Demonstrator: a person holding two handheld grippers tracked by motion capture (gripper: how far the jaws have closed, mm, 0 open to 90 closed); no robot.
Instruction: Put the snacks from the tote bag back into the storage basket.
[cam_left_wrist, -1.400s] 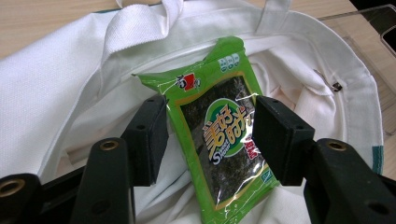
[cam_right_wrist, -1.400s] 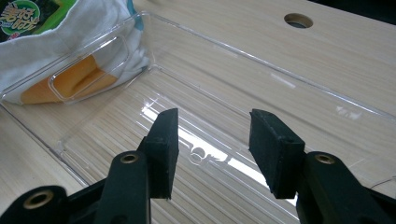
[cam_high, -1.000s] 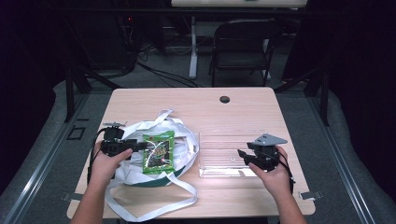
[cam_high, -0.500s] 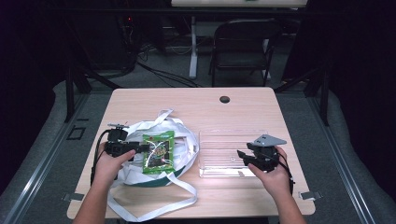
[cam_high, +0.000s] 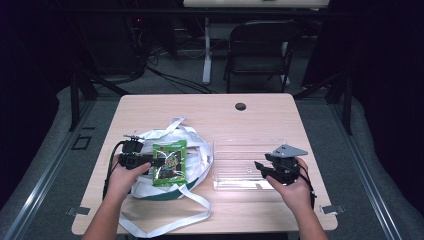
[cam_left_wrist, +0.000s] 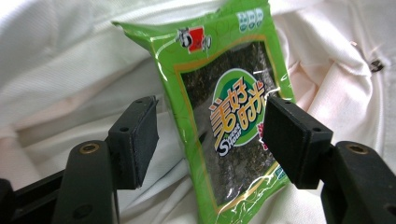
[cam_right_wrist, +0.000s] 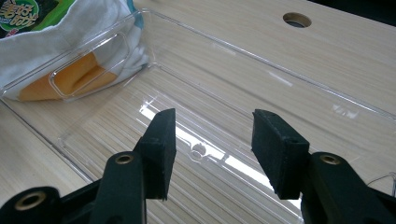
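Left tongs (cam_left_wrist: 210, 135) lowered, just opened round seaweed packet (cam_left_wrist: 224, 116), pads clear; right tongs (cam_right_wrist: 212, 149) spread over clear tray (cam_right_wrist: 327, 102).

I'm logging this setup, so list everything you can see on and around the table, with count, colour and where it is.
Snack packet: one, green with a dark window, lying on the white bag at the table's left.
Cloth bag: one, white with long straps and a dark green base, left half of the table.
Tray: one, clear plastic, empty, right half of the table beside the bag.
Table: one, light wood, with a round hole near its far edge.
Chair: one, dark, folding, behind the table.
Left hand-held gripper: one, black, jaws just opened wider, either side of the packet, pads off it.
Right hand-held gripper: one, black, jaws open over the tray's near edge.
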